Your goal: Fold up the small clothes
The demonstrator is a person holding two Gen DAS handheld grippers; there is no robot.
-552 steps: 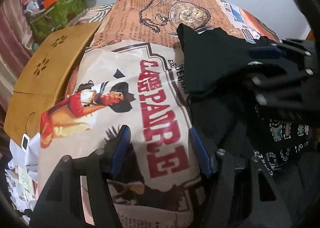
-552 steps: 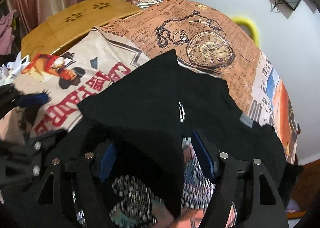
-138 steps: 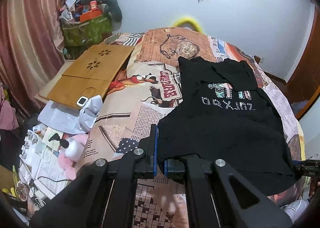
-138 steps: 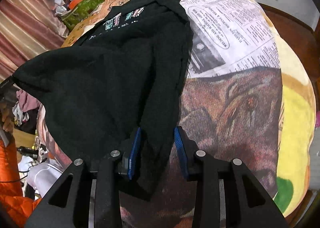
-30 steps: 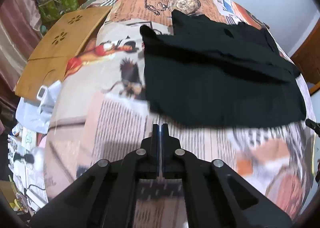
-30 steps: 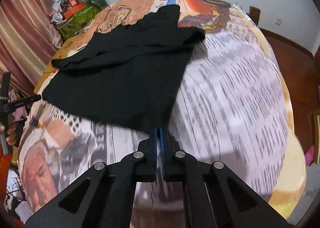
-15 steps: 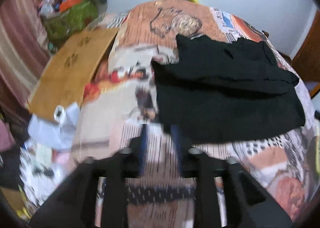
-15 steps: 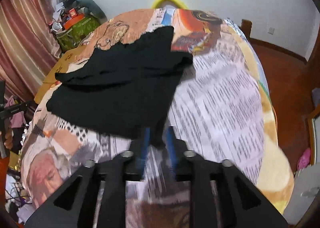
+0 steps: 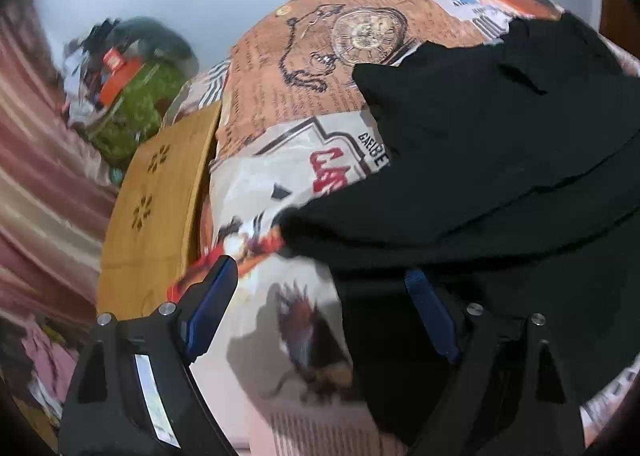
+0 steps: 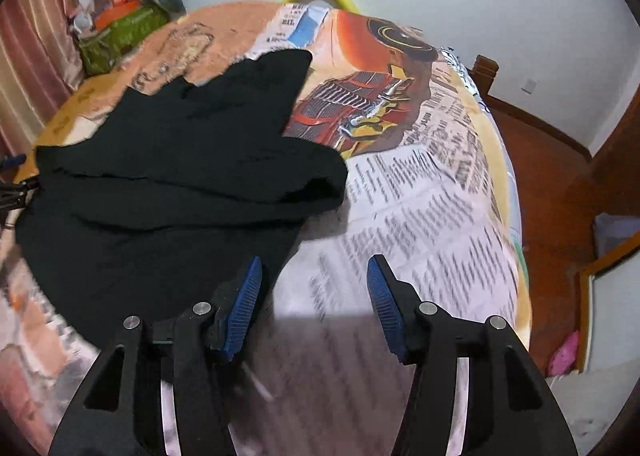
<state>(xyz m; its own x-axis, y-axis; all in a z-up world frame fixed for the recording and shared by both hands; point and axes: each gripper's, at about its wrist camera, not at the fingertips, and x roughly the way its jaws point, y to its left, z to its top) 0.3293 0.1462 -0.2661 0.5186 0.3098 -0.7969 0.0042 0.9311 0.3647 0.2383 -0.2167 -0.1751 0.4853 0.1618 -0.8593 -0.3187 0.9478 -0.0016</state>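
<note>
Black shirt [image 10: 168, 191] folded on printed bedspread [image 10: 420, 191]

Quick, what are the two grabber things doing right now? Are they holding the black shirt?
Left gripper: open, holding nothing, fingers either side of the black shirt's edge.
Right gripper: open, holding nothing, beside the shirt.

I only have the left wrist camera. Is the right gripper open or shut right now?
Observer: Open. The right gripper has its fingers spread and grips nothing.
Operator: Where is it relative to the black shirt?
Observer: At the right edge of the black shirt. One finger is over the cloth, the other over the newsprint bedcover.
Operator: Does that side lie flat?
Observer: No. The folded-over layer ends in a rounded bulge there.
</note>
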